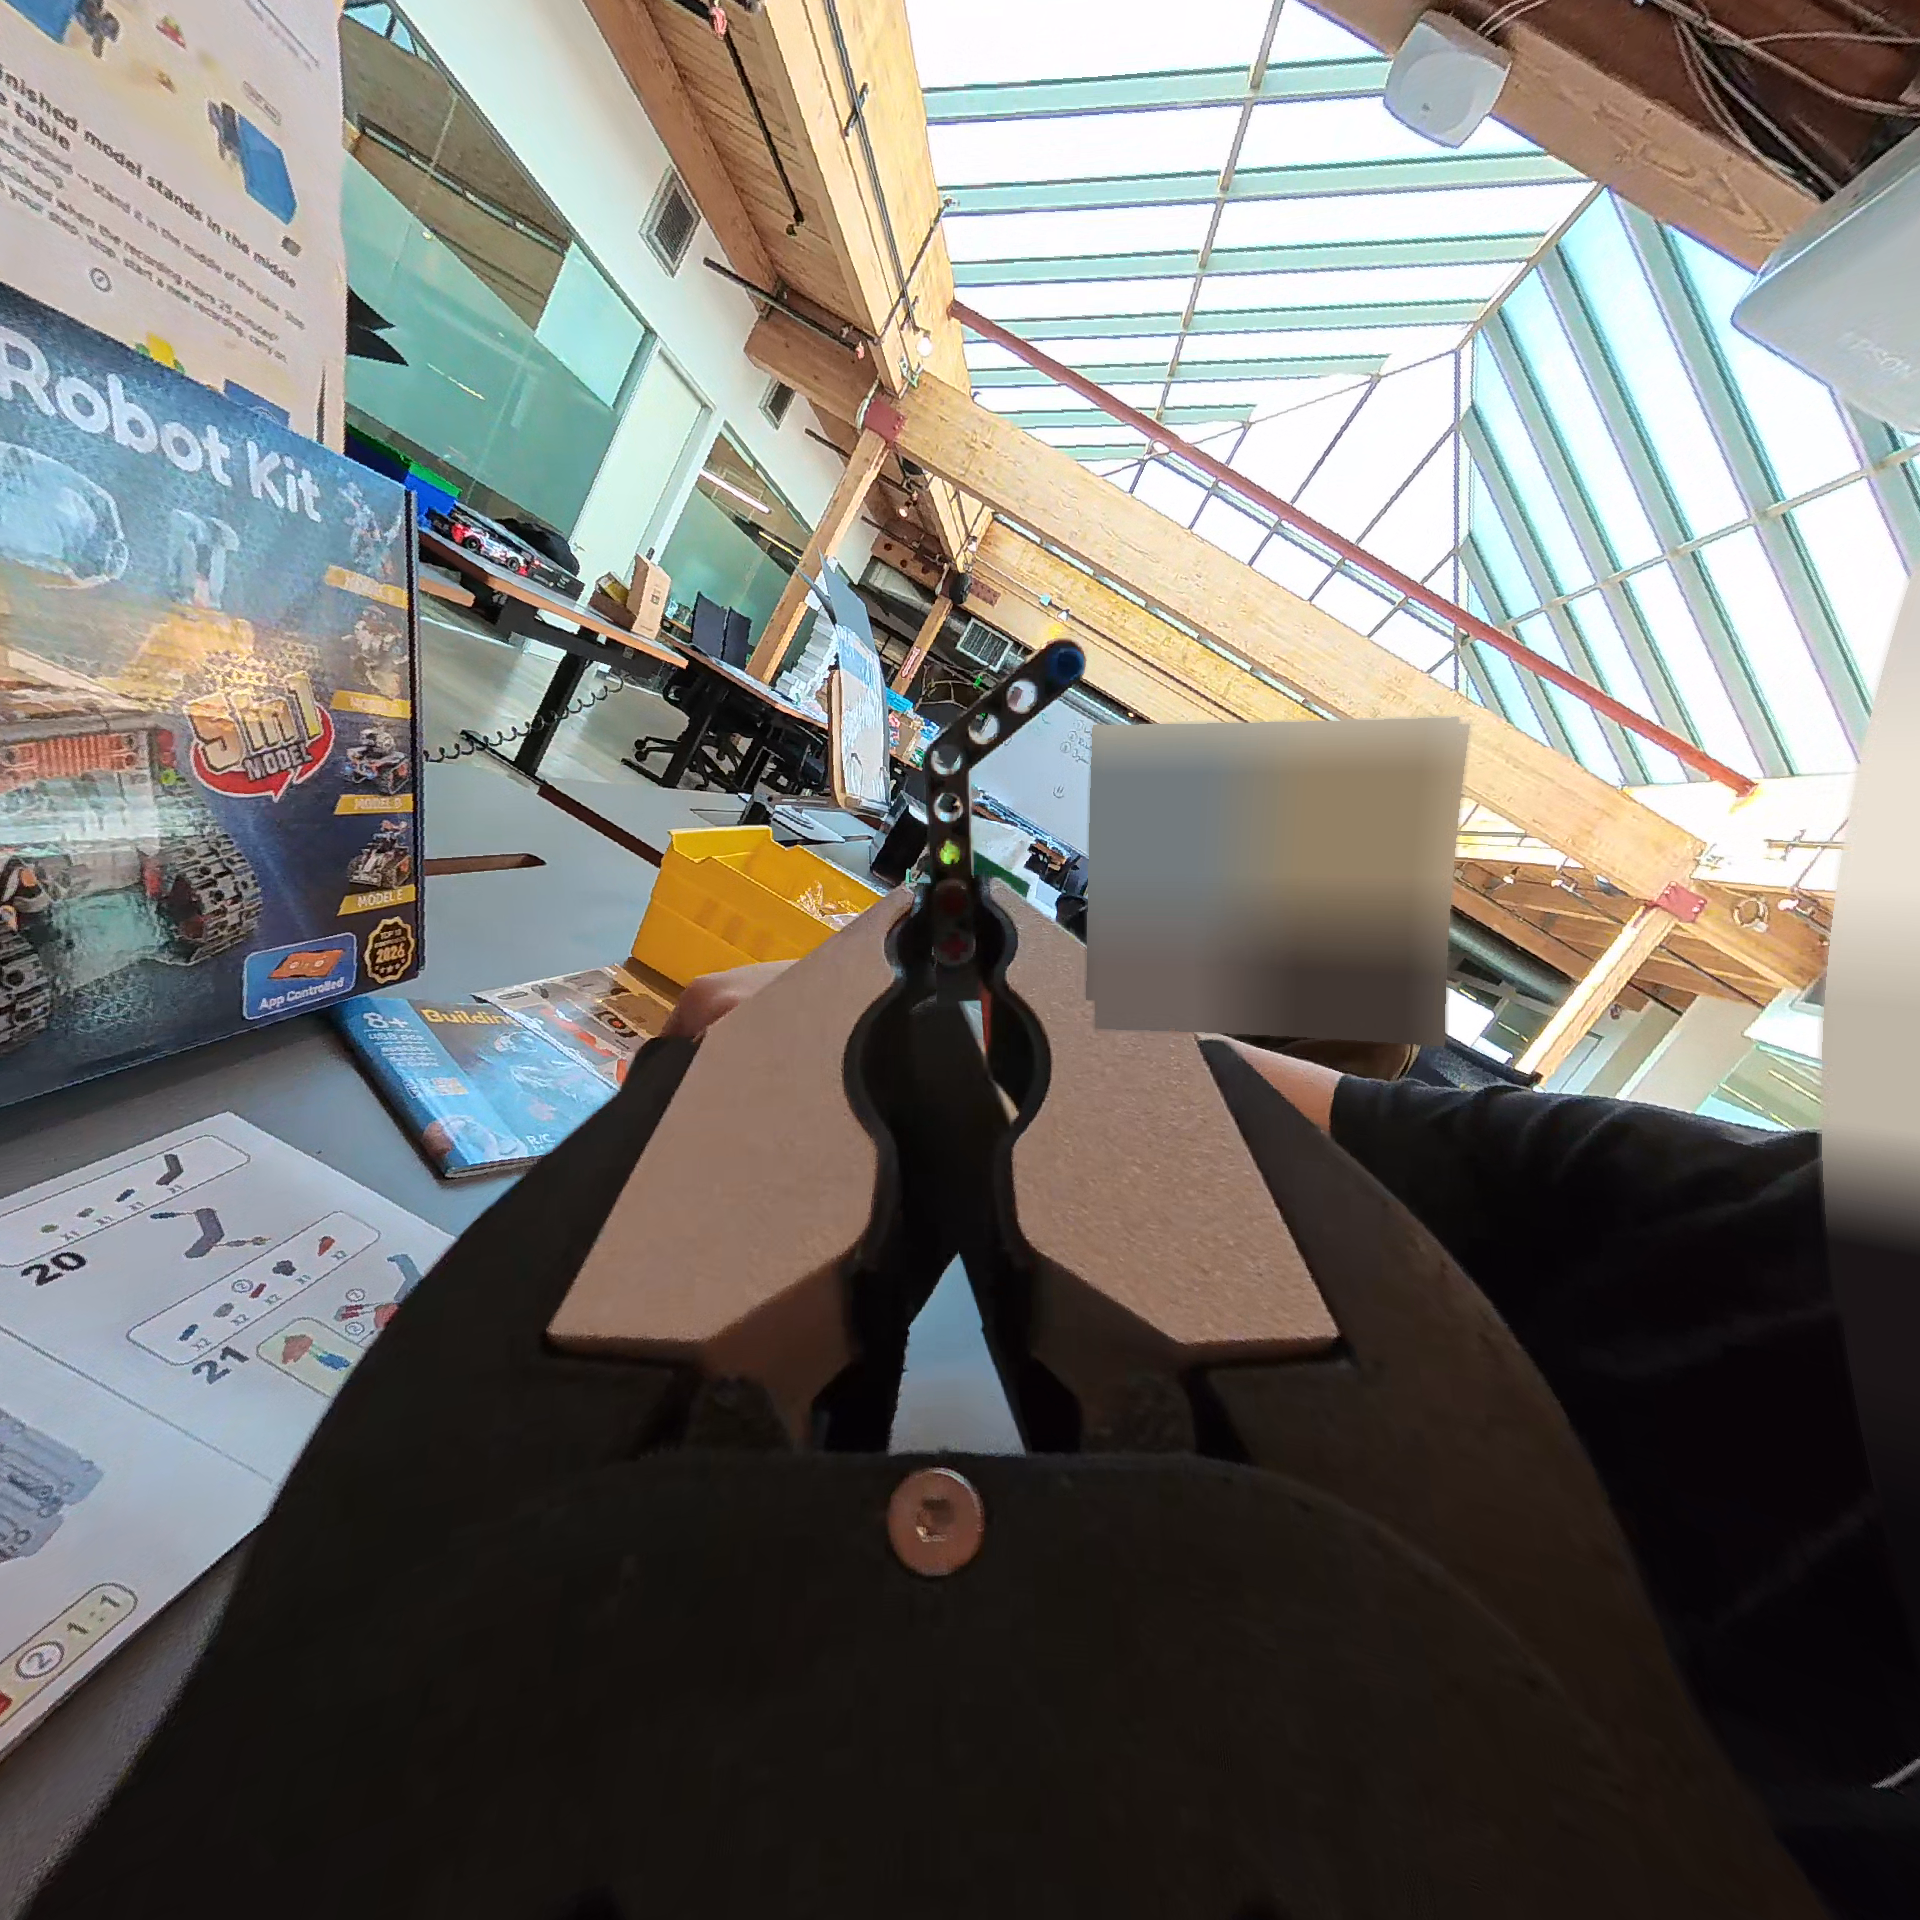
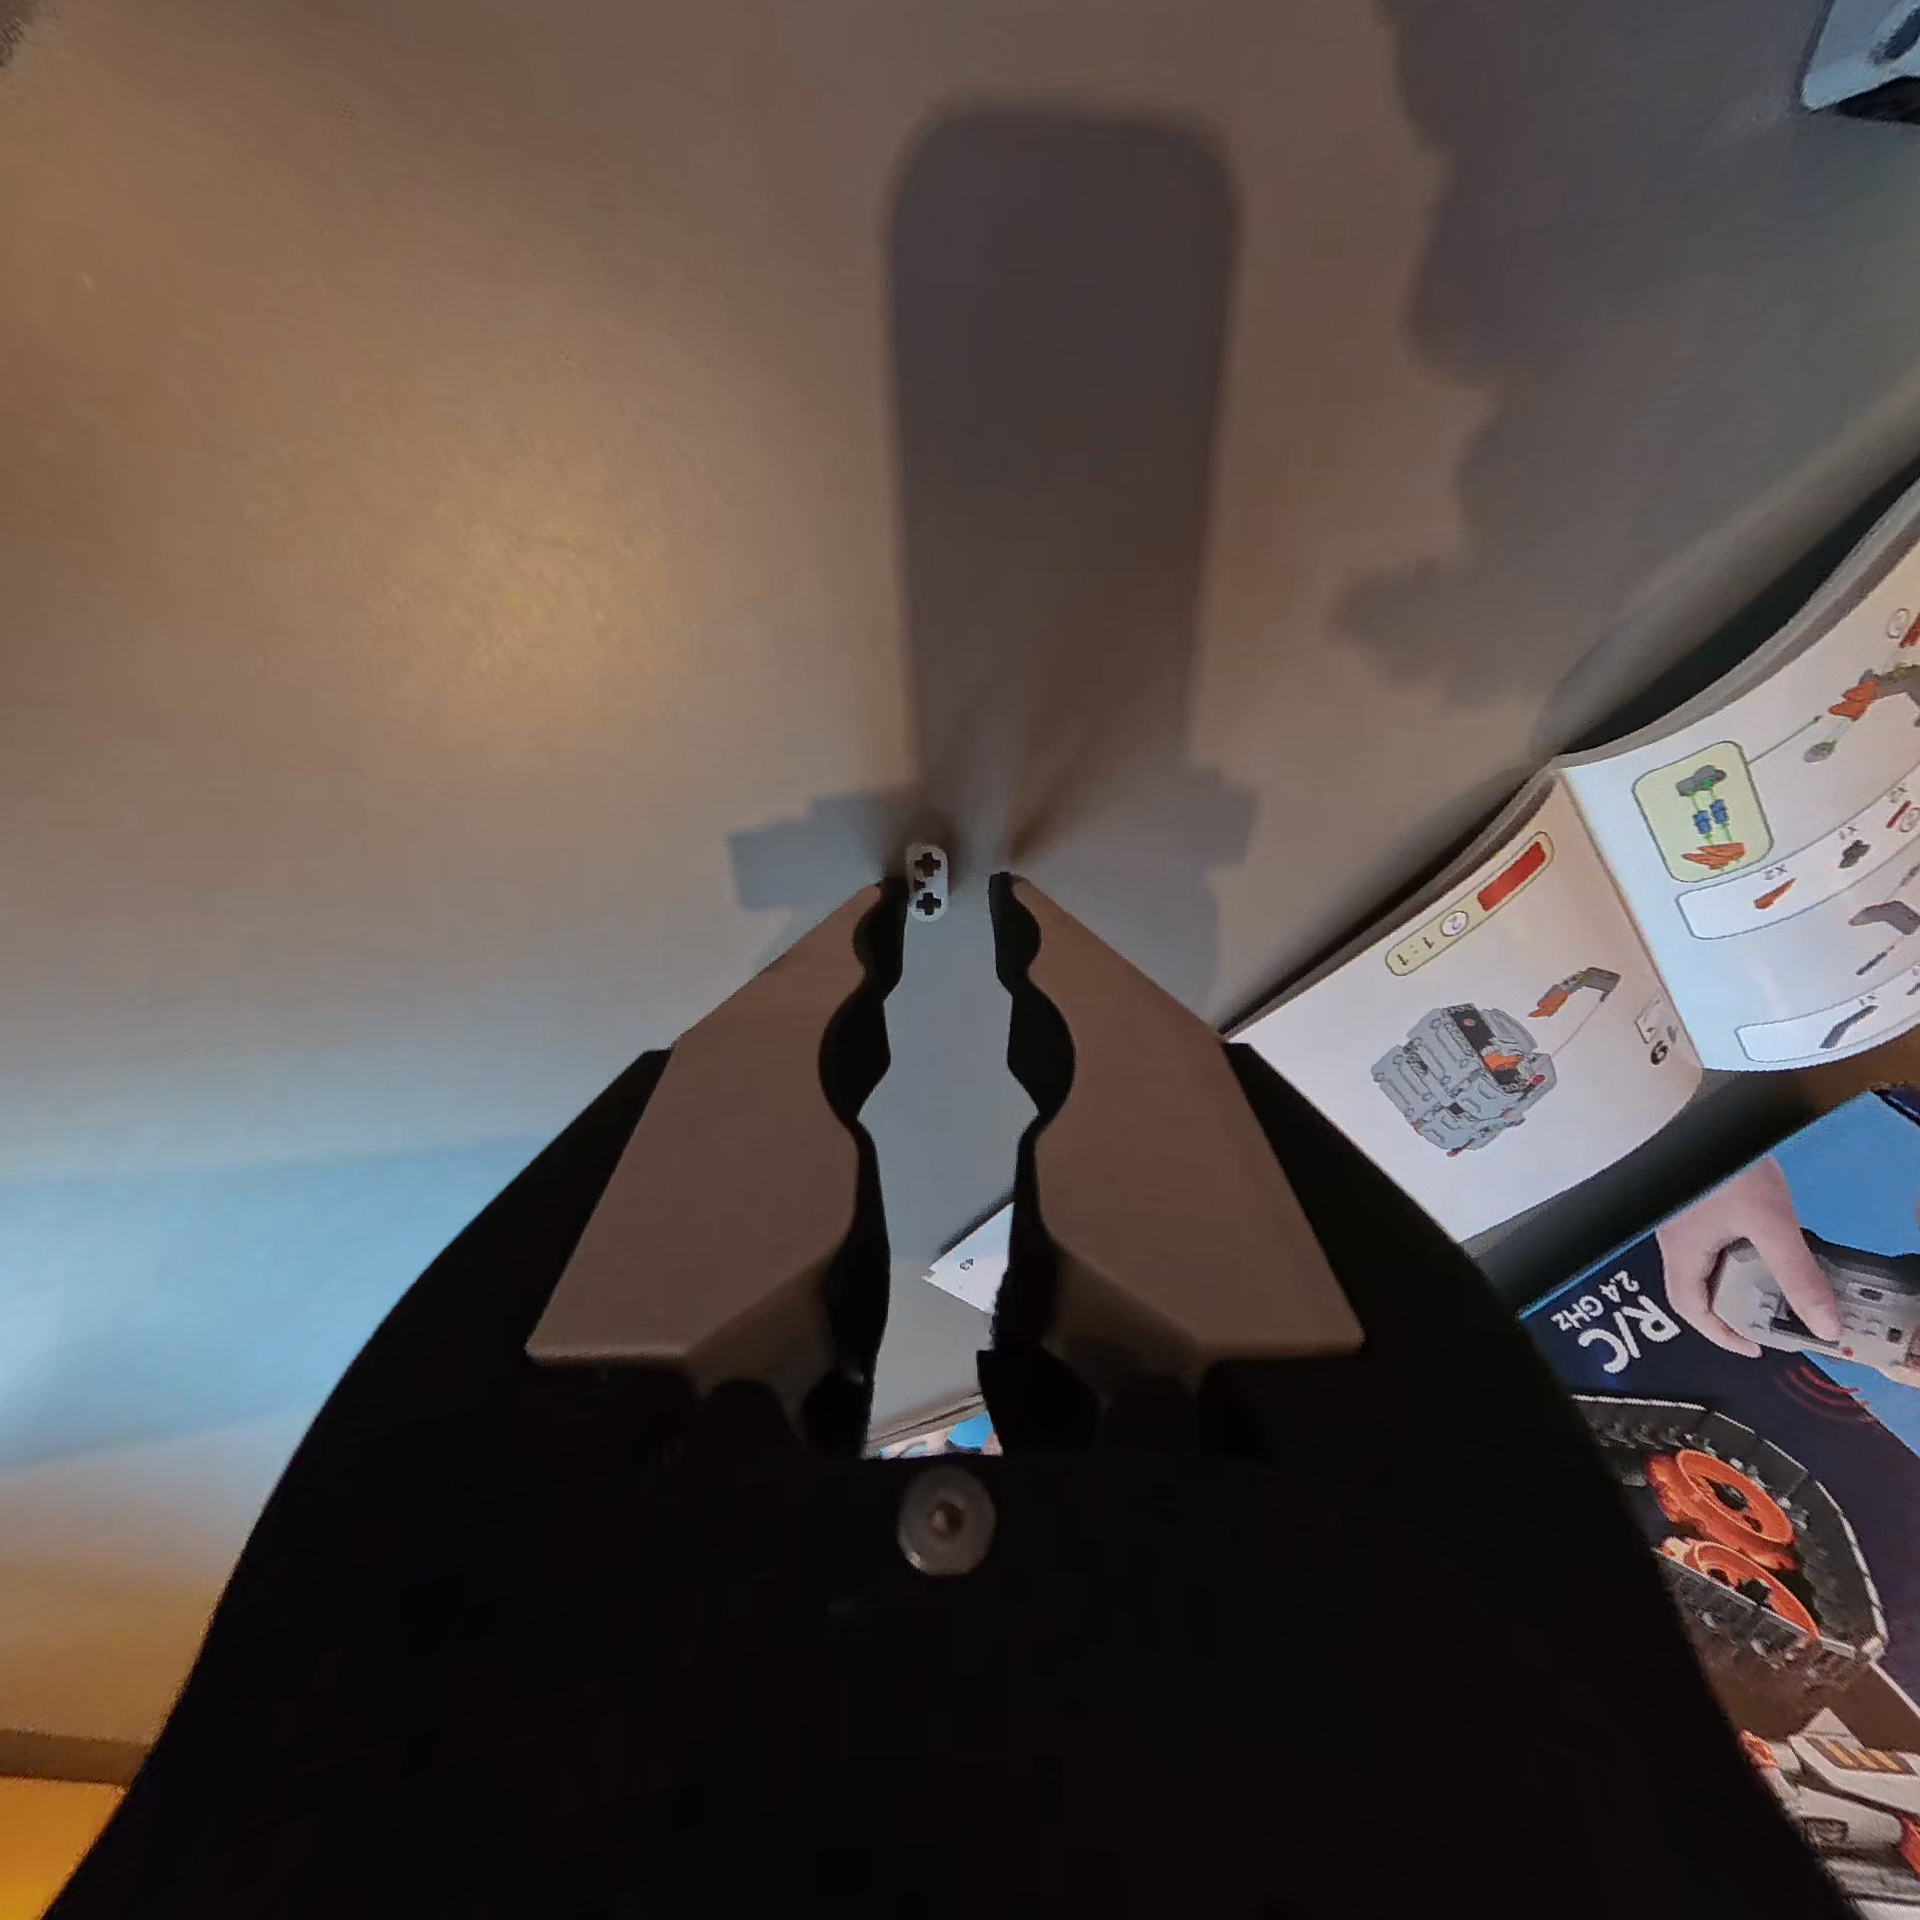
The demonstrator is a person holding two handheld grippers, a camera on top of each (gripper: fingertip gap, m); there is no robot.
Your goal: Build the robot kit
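Note:
My left gripper (image 1: 948, 914) is shut on a black bent beam (image 1: 961, 790) with round holes and holds it upright in the air, tilted up toward the ceiling. A blue pin (image 1: 1062, 659) sits in the beam's top end, and green and red pins show in its lower holes. My right gripper (image 2: 943, 883) points down at the grey table (image 2: 416, 520), with its jaws a little apart. A small light-grey connector (image 2: 927, 881) with two cross holes lies on the table between the fingertips, against the left one.
In the left wrist view a kit box (image 1: 197, 727) stands at left, with an open instruction booklet (image 1: 156, 1309), a second booklet (image 1: 488, 1070) and a yellow bin (image 1: 738, 904) on the table. A person's dark sleeve (image 1: 1579, 1247) is at right. In the right wrist view the instruction booklet (image 2: 1558, 987) and a box (image 2: 1766, 1403) lie at right. There is about 25 cm between the tips of the two grippers.

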